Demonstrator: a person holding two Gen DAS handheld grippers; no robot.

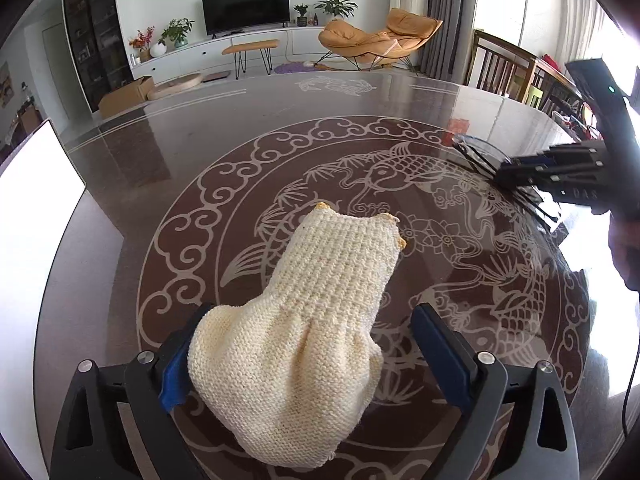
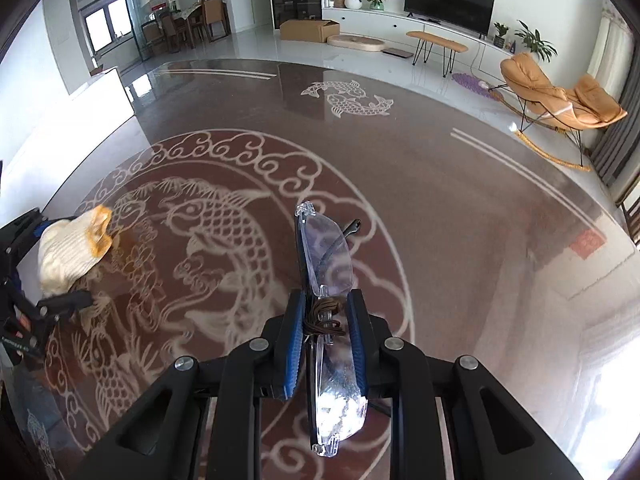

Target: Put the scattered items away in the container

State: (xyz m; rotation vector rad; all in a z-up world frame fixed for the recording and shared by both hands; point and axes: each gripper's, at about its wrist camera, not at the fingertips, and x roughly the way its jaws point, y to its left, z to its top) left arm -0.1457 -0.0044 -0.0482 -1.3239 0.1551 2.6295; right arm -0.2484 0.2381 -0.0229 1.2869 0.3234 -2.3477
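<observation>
A cream knitted glove [image 1: 320, 280] with yellow finger tips lies on the dark glass table [image 1: 180, 128]. Its cuff sits between the jaws of my left gripper [image 1: 312, 312]. The left pad touches the knit, the right pad stands clear of it, so this gripper is open. My right gripper [image 2: 326, 298] is shut on the bridge of clear safety glasses [image 2: 328, 248], where a brown cord is wound. In the left wrist view the right gripper [image 1: 504, 172] holds the glasses [image 1: 476, 152] over the table's right side. The glove [image 2: 68, 256] shows at the right wrist view's left edge.
A white container [image 1: 40, 184] stands at the table's left edge, also visible as a white container [image 2: 108, 92] in the right wrist view. Wooden chairs [image 1: 504, 64] stand beyond the far right rim. The tabletop bears a printed fish pattern.
</observation>
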